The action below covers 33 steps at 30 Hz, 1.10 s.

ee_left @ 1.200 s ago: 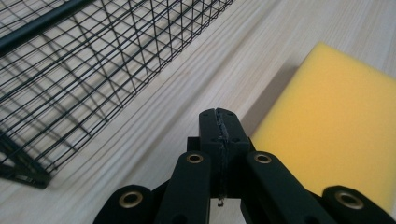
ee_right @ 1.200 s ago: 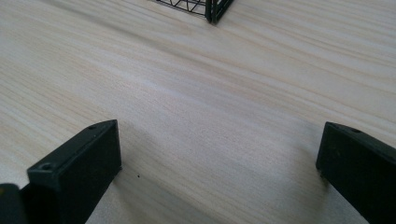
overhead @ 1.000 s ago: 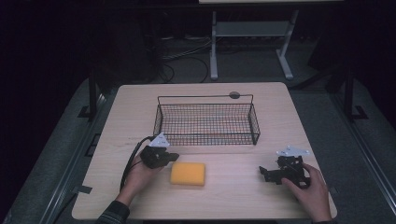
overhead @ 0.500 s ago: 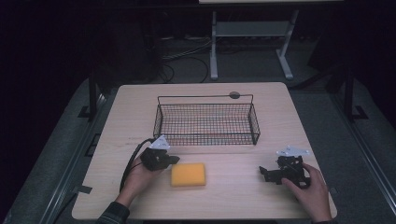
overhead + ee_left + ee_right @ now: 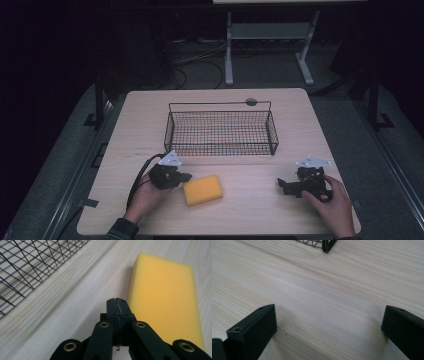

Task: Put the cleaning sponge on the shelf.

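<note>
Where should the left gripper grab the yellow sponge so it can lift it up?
Across its two long faces, near the middle, coming down from above. The sponge lies flat on the table, a soft rectangular block, so its narrow width probably fits between the jaws best. The left gripper sits shut beside its left edge, so it would need to open first.

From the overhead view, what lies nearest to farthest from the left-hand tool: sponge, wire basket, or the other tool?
From the left tool:
1. Yellow sponge, right beside its tip.
2. Wire basket, behind it, mid-table.
3. Right tool, across the table's near edge.
</note>
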Available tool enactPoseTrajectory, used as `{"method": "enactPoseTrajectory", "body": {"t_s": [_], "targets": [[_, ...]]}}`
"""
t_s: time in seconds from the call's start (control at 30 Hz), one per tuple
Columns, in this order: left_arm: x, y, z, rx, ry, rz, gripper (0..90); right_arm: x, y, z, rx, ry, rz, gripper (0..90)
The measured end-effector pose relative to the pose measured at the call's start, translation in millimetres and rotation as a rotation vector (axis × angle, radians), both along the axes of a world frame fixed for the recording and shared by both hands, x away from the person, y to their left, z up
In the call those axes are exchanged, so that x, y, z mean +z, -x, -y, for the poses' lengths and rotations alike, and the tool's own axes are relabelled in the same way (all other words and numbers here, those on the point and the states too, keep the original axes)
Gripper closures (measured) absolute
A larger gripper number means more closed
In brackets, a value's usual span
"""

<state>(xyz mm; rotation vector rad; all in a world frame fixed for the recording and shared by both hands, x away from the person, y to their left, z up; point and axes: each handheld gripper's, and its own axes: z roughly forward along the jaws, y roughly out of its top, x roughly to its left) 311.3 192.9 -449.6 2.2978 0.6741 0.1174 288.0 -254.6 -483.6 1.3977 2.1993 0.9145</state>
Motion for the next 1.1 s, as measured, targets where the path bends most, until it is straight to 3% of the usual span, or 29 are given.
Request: {"method": "enactPoseTrajectory", "body": {"t_s": [0.13, 0.77, 1.1], "targets": [[1.2, 6.0, -0.2, -0.016, -0.018, -0.003, 89.8, 0.0, 0.0, 0.0, 0.0, 0.0, 0.0, 0.0], [2.7, 26.3, 0.4, -0.003, -0.001, -0.038, 89.7, 0.0, 0.0, 0.0, 0.0, 0.0, 0.0, 0.0], [4.1, 27.1, -4.4, 0.02, -0.001, -0.051, 89.5, 0.0, 0.0, 0.0, 0.0, 0.0, -0.001, 0.0]]}}
